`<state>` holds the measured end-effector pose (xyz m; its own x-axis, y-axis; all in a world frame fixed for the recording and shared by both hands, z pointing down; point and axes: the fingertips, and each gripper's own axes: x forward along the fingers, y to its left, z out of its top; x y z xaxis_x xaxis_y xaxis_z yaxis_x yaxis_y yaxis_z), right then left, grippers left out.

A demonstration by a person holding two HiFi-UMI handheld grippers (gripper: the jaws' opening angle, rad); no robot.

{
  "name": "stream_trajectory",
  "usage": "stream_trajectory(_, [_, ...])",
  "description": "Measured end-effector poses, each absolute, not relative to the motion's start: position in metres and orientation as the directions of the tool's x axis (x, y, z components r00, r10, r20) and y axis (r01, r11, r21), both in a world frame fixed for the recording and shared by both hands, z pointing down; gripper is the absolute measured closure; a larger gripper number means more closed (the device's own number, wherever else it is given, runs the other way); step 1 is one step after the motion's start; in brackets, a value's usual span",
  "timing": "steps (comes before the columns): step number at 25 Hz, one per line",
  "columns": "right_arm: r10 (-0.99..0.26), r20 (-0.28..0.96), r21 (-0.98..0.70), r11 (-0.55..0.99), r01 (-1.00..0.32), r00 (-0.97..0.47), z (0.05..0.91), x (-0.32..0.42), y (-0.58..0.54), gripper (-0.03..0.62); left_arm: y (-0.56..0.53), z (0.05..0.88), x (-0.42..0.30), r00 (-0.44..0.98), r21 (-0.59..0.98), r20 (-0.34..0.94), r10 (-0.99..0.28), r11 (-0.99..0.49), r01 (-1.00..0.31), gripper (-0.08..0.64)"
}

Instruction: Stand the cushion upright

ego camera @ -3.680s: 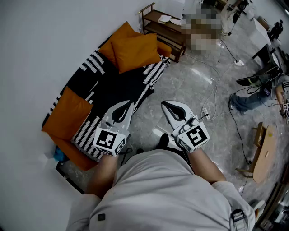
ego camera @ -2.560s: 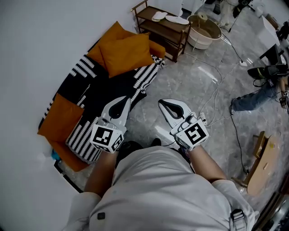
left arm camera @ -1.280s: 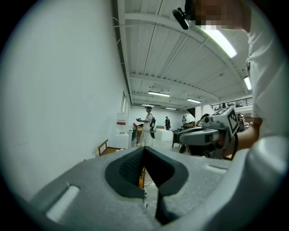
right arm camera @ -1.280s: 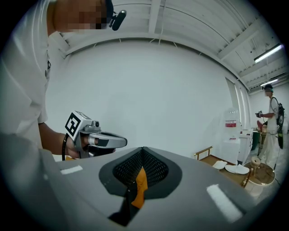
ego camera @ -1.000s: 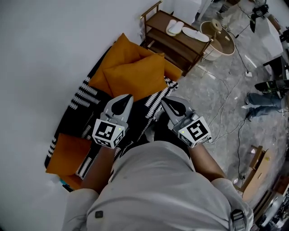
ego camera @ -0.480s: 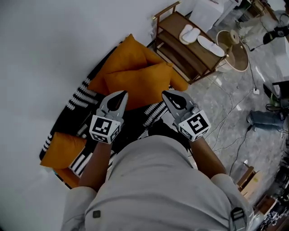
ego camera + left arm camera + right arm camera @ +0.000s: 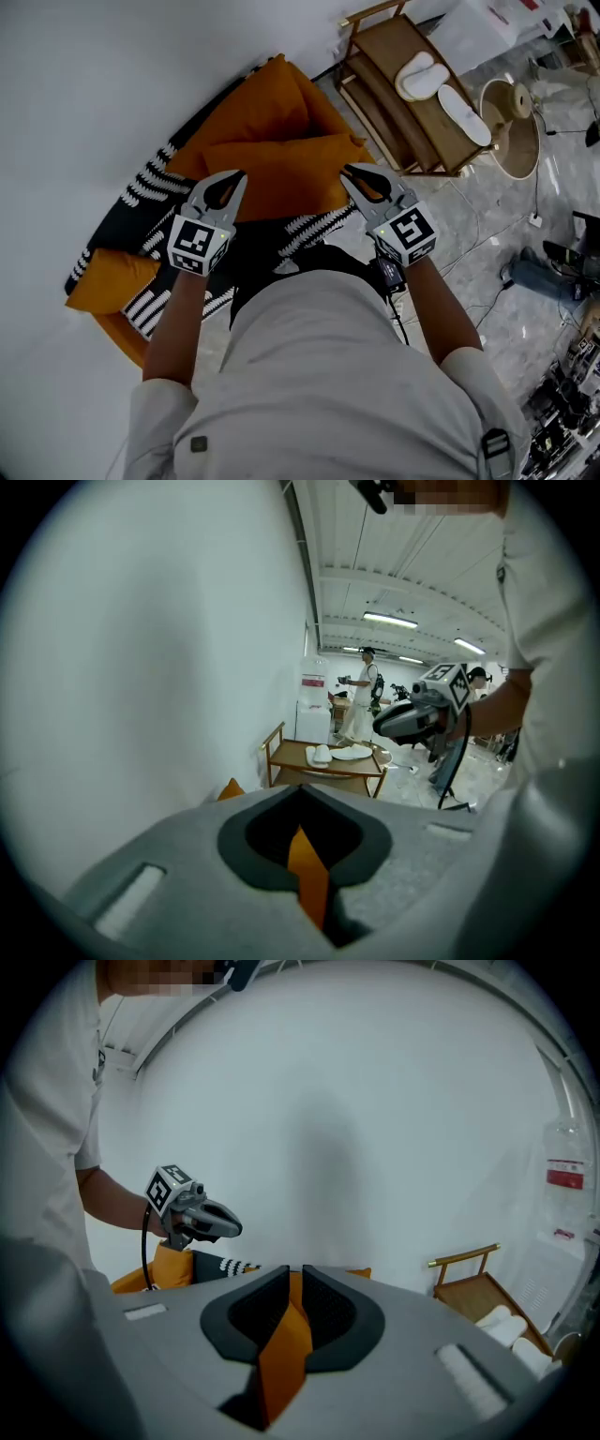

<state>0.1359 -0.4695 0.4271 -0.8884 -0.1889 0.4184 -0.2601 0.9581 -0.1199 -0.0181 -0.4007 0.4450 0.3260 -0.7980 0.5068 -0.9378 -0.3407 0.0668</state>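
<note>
An orange cushion lies flat on the striped black-and-white throw, in front of a second orange cushion that leans on the wall. My left gripper hovers at the flat cushion's left end, jaws shut with nothing in them. In its own view the left gripper shows only a strip of orange cushion beyond its tips. My right gripper is at the cushion's right end. In its own view the right gripper has its jaws opening to a narrow slit, with orange cushion showing through it and nothing pressed.
A third orange cushion lies at the sofa's near left end. A wooden shelf rack with white slippers stands right of the sofa, and a round basket beyond it. The white wall runs behind.
The person has walked up to the sofa's cushion end. Both grippers have come forward and down, and now sit at the two ends of the flat cushion.
</note>
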Motion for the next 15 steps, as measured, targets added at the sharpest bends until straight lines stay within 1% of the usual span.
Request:
stream_trajectory(1, [-0.166, 0.435, -0.125, 0.962, -0.242, -0.885, 0.436, 0.136, -0.479, 0.531, -0.407, 0.452, -0.019, 0.331, 0.064, 0.520, -0.787, -0.350, -0.934, 0.554])
stream_trajectory(8, [-0.056, 0.545, -0.121, 0.982, -0.144, -0.837, 0.510, 0.129, -0.531, 0.476, -0.440, 0.521, -0.045, 0.339, 0.042, 0.642, -0.688, -0.410, -0.911, 0.478])
stream_trajectory(12, [0.000, 0.610, -0.149, 0.982, -0.115, -0.793, 0.558, 0.130, -0.550, 0.434, -0.448, 0.565, -0.057, 0.353, 0.036, 0.704, -0.616, -0.466, -0.884, 0.400])
stream_trajectory(15, [0.031, 0.654, -0.160, 0.982, -0.098, -0.756, 0.596, 0.131, -0.565, 0.407, -0.452, 0.598, -0.070, 0.345, 0.038, 0.748, -0.567, -0.482, -0.875, 0.359])
